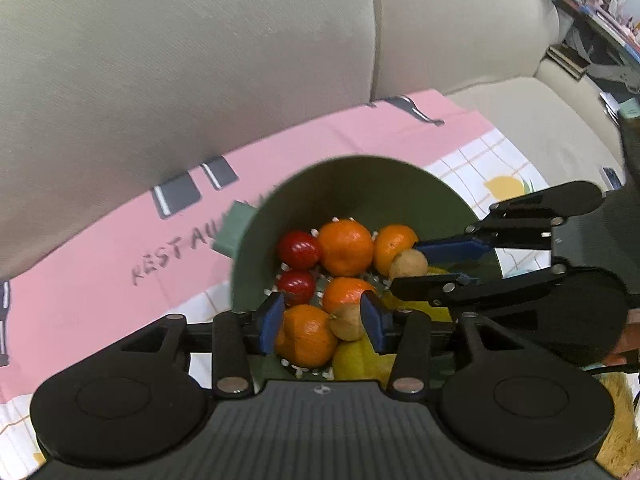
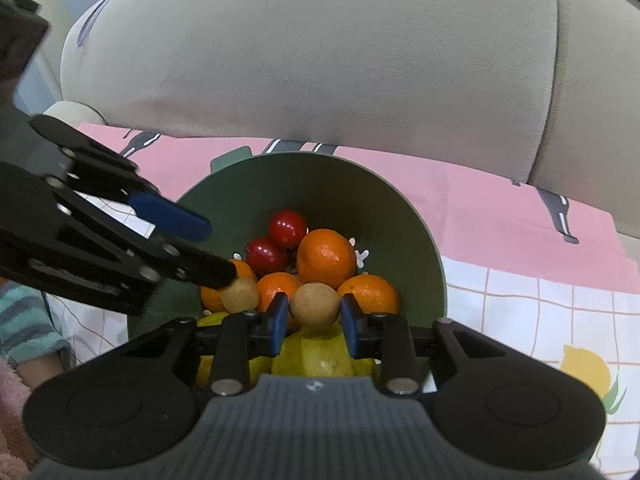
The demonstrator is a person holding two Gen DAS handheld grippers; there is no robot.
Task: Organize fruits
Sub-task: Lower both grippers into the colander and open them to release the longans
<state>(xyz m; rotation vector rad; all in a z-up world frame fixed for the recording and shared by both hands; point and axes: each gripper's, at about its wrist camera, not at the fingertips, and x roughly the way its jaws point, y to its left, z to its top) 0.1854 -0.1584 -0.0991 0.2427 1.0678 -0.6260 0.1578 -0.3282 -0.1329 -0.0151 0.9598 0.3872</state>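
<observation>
Pink "REST…" cloth (image 1: 120, 256) under fruit bowl (image 1: 360, 184); left fingers (image 1: 322, 322) parted, right fingers (image 2: 310, 322) pinching a tan fruit (image 2: 314, 305).

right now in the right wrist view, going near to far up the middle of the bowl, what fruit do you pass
yellow fruit → small tan fruit between the right gripper pads → large orange → upper red fruit → far wall of the green bowl

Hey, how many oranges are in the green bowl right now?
4 round oranges in the green plastic bowl: one at the back, one right, one centre, one left, partly covered. More may be hidden underneath.
</observation>
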